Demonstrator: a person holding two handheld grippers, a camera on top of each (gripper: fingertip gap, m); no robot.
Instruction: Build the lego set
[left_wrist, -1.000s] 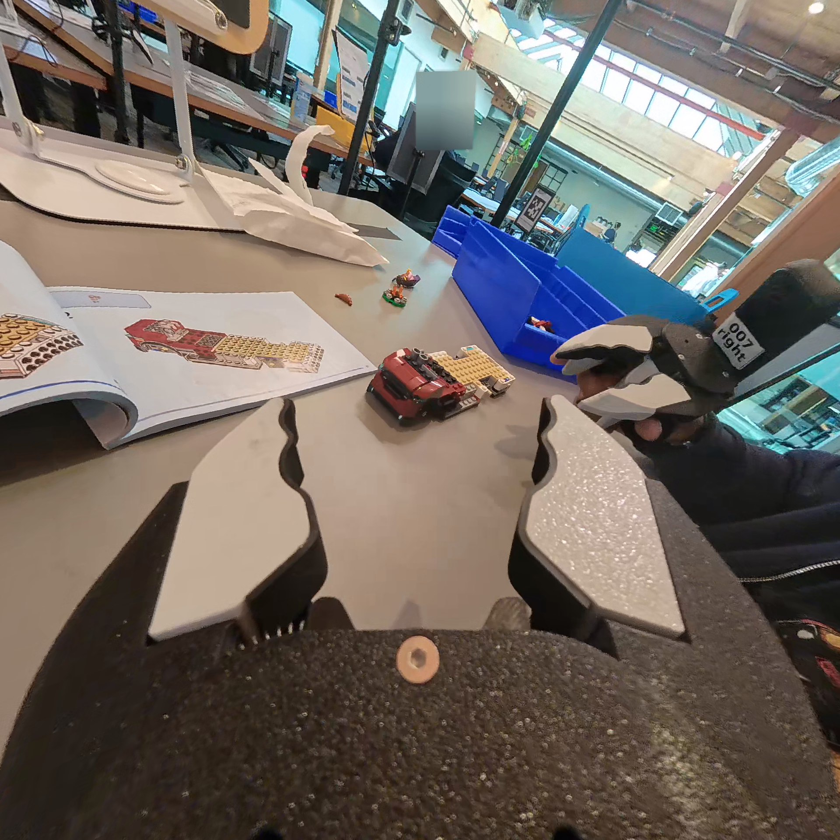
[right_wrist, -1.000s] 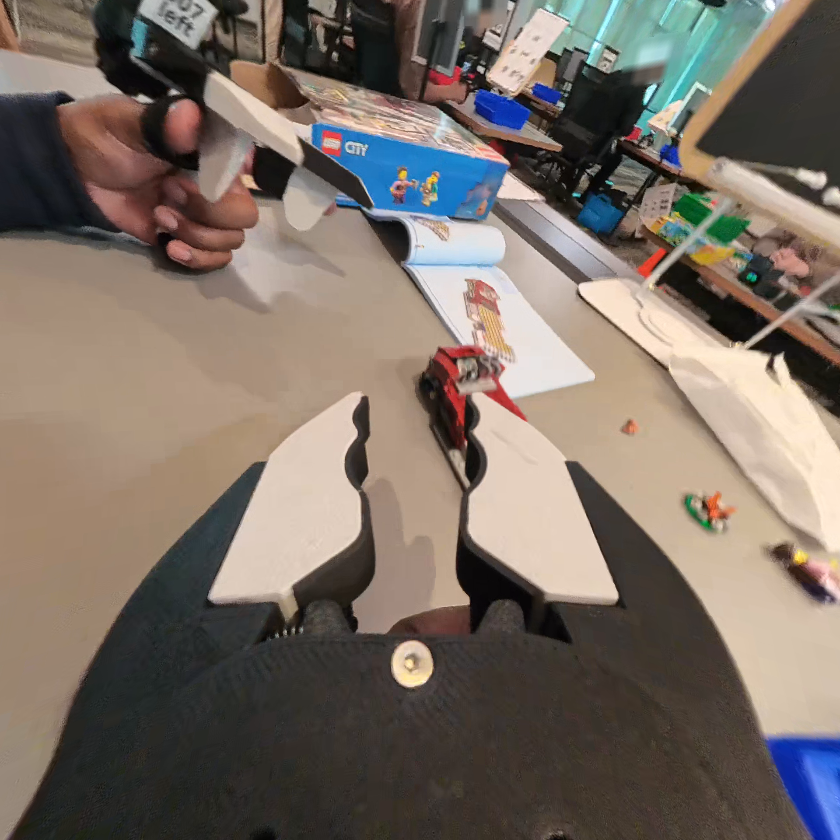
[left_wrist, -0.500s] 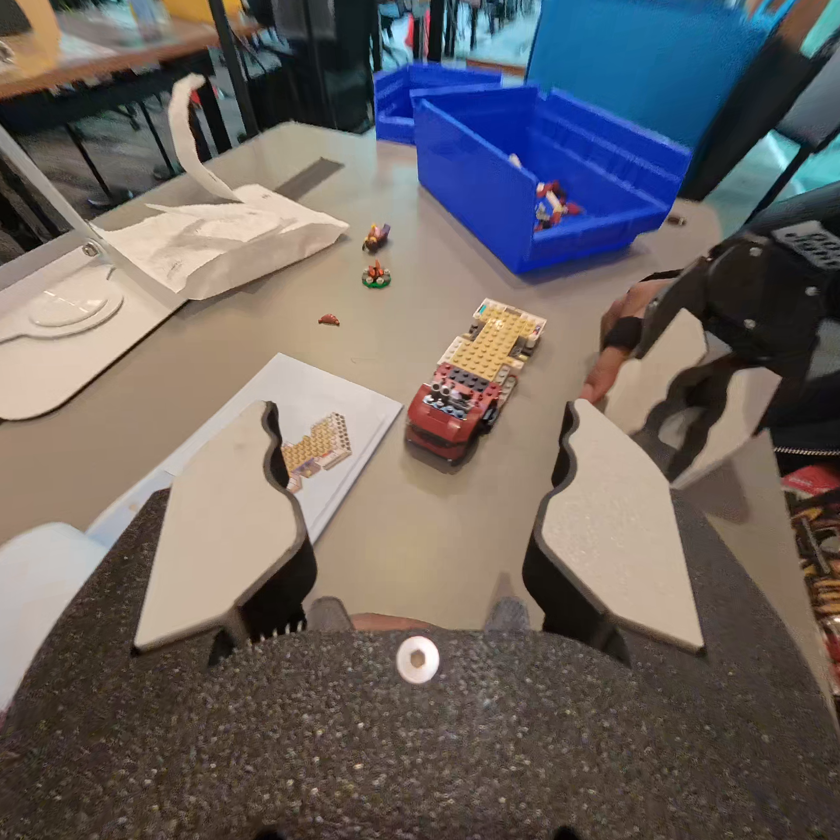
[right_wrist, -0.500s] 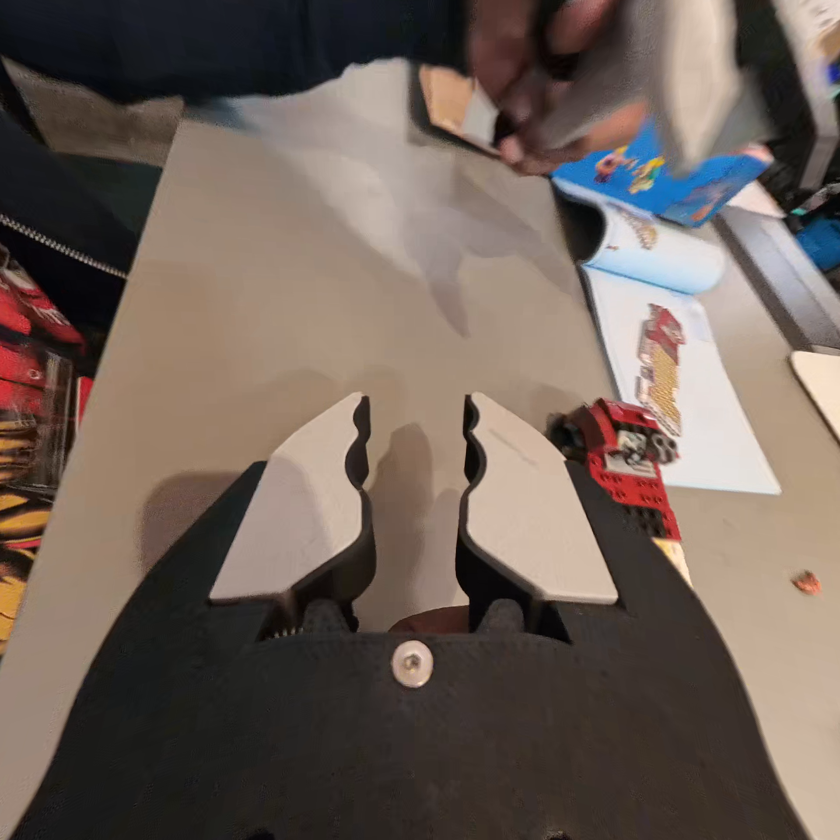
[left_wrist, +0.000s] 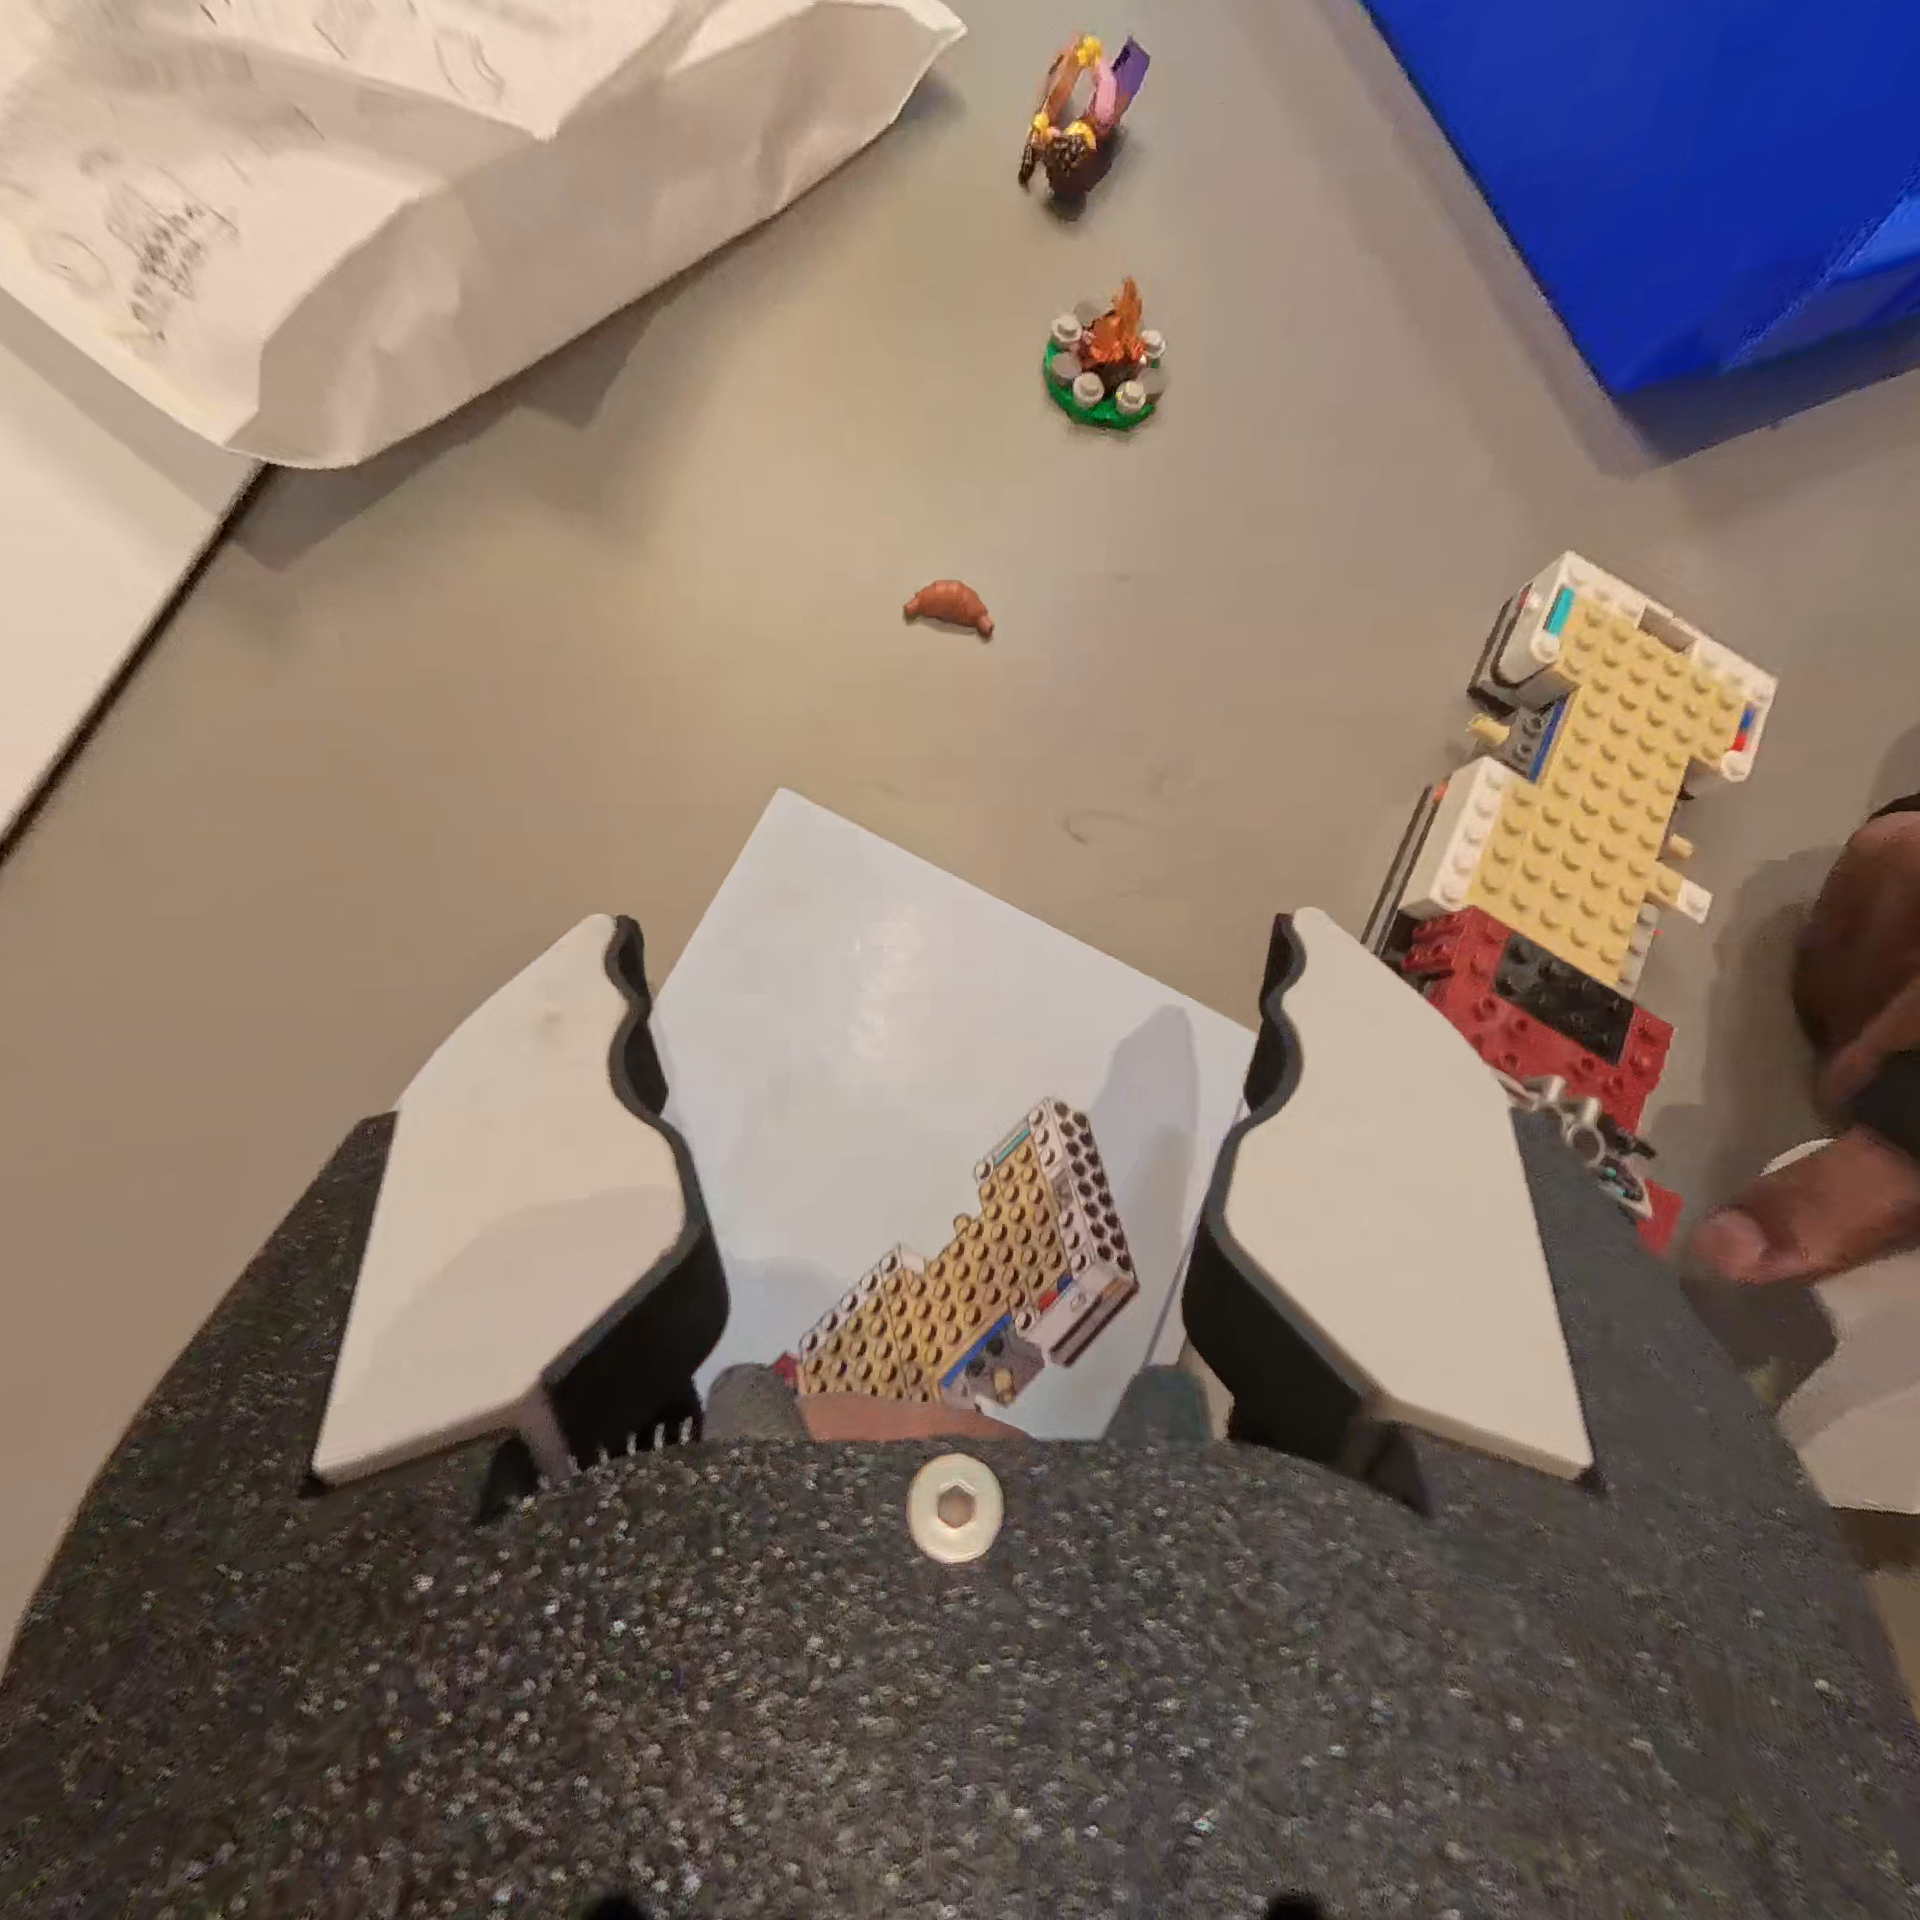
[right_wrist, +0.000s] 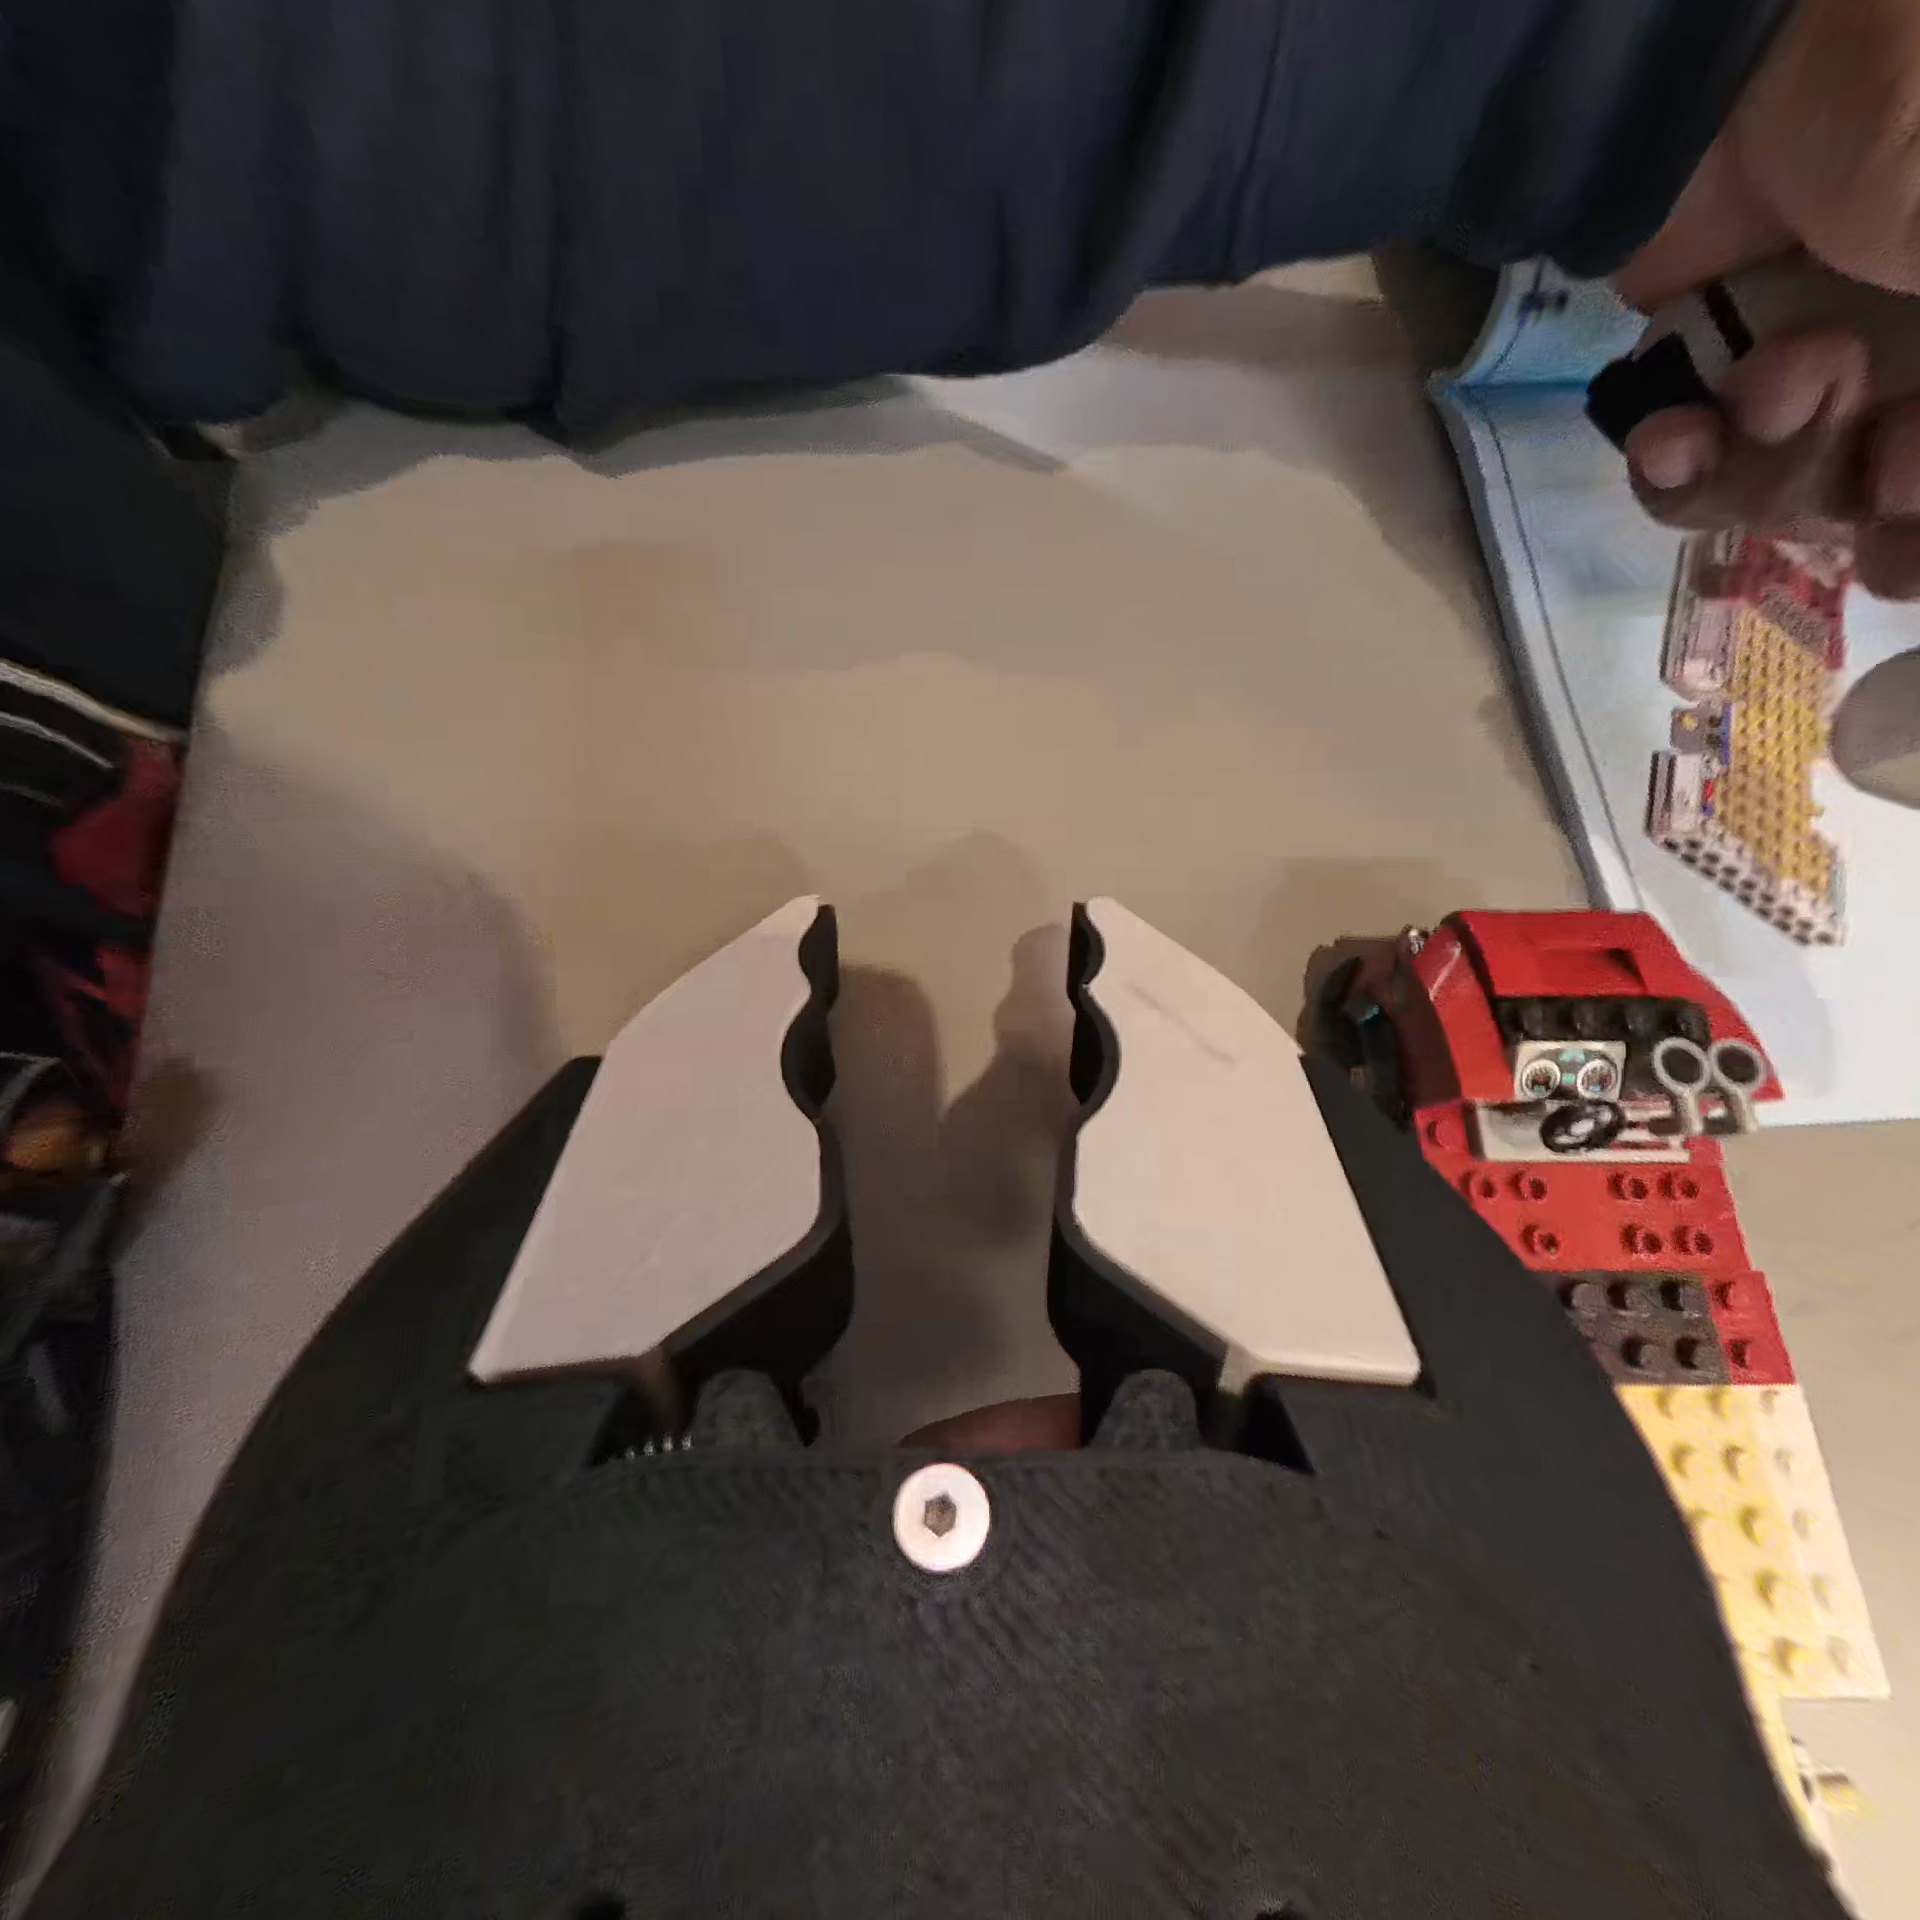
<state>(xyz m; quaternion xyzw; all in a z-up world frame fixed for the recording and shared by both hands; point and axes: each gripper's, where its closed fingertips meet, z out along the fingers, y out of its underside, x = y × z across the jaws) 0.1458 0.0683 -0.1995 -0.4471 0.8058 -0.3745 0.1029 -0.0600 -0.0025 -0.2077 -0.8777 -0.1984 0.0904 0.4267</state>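
The left gripper (left_wrist: 951, 997) points steeply down over a booklet (left_wrist: 904, 1049), jaws wide apart and bare. Only its view shows a paper bag (left_wrist: 416, 208), croissant piece (left_wrist: 948, 604), campfire piece (left_wrist: 1105, 358) and blue bin (left_wrist: 1662, 156). The right gripper (right_wrist: 948, 971) hovers over the table (right_wrist: 831, 675), jaws partly open and bare, with the brick truck (right_wrist: 1579, 1122) just beside its right finger.
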